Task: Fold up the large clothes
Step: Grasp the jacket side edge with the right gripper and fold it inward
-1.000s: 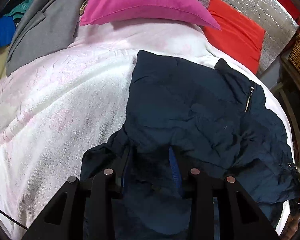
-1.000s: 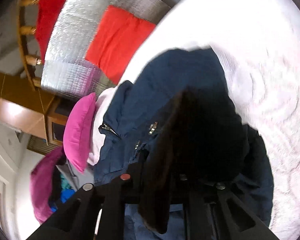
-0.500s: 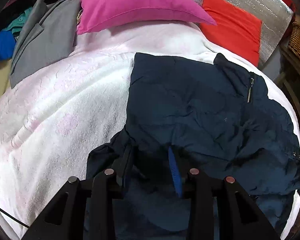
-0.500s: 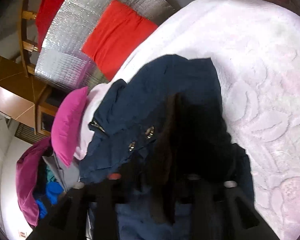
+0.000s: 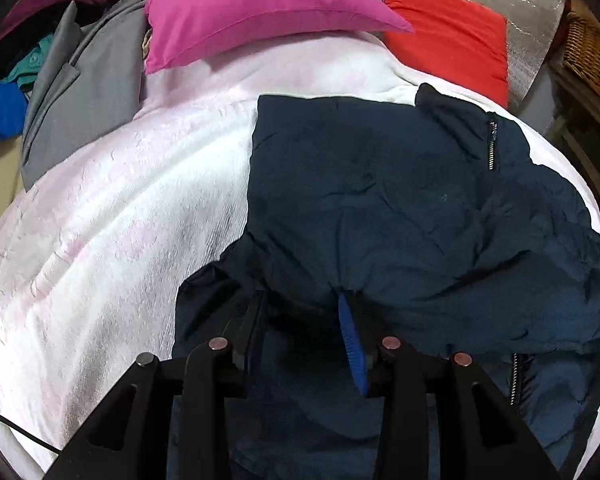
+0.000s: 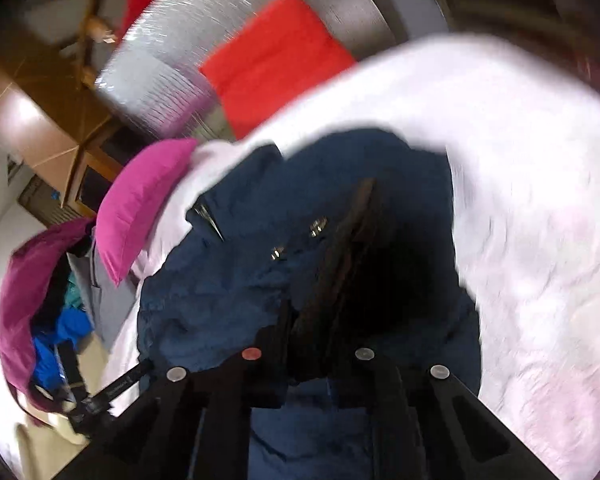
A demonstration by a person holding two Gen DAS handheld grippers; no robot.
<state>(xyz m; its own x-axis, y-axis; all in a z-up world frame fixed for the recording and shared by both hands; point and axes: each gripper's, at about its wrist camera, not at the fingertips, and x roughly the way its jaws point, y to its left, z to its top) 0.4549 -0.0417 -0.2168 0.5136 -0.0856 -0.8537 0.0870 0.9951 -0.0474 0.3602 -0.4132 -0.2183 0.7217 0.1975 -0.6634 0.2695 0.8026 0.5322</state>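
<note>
A dark navy jacket (image 5: 380,200) lies on a white-pink blanket (image 5: 120,208), its zipper collar at the right. My left gripper (image 5: 304,320) sits at the jacket's near edge with fabric bunched between its fingers, one blue pad (image 5: 352,344) showing. In the right wrist view the same jacket (image 6: 228,280) fills the middle. My right gripper (image 6: 316,320) is shut on a dark fold of the jacket (image 6: 352,248) that hangs in front of the lens. The view is blurred.
A magenta pillow (image 5: 260,8) and a red cushion (image 5: 448,36) lie at the bed's far end before a silver foil panel (image 5: 532,20). A grey coat (image 5: 80,88) and other clothes are piled at far left. A wicker basket (image 5: 588,56) stands at the right.
The left wrist view has come nearer to the jacket and shifted slightly. The right gripper has swung with its held fold, and its view has rotated and blurred.
</note>
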